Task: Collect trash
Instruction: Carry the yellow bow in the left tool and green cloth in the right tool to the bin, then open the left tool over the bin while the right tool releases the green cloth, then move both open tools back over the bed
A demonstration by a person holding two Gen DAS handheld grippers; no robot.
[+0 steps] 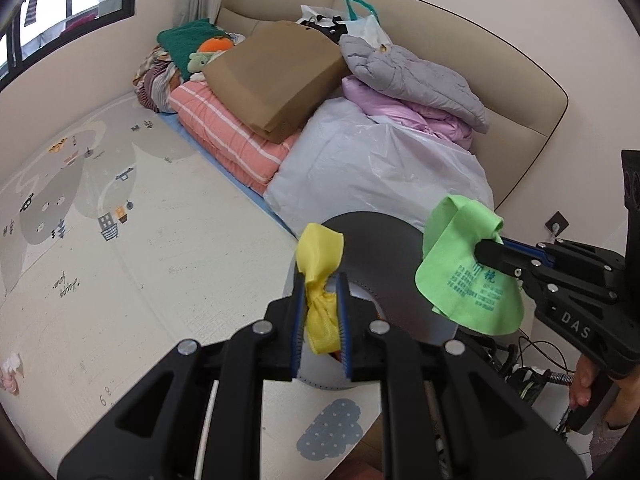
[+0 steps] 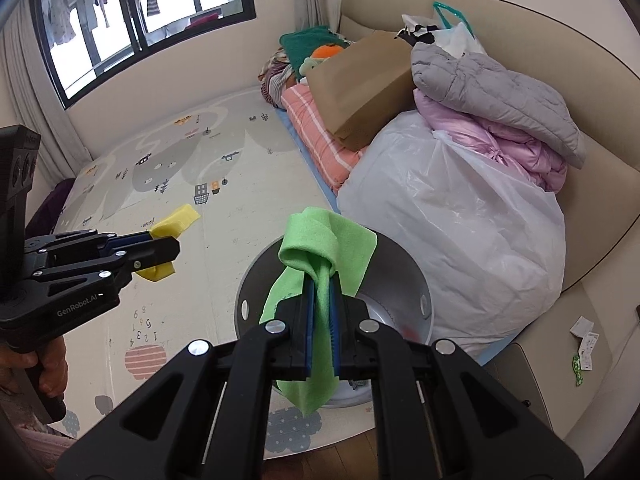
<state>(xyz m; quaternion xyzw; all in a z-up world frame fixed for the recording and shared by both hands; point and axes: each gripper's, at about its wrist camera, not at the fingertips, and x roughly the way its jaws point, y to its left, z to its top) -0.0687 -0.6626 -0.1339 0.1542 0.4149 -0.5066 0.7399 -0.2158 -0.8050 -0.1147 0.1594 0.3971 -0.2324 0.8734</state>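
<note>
STEP: carry to bin | LEFT: left gripper (image 1: 320, 280) clamped on yellow scrap (image 1: 320, 268), frame centre | RIGHT: right gripper (image 2: 320, 280) clamped on green cloth (image 2: 320, 256), over grey bin (image 2: 404, 280) | NEXT: likely position yellow scrap above bin opening, then release both.
</note>
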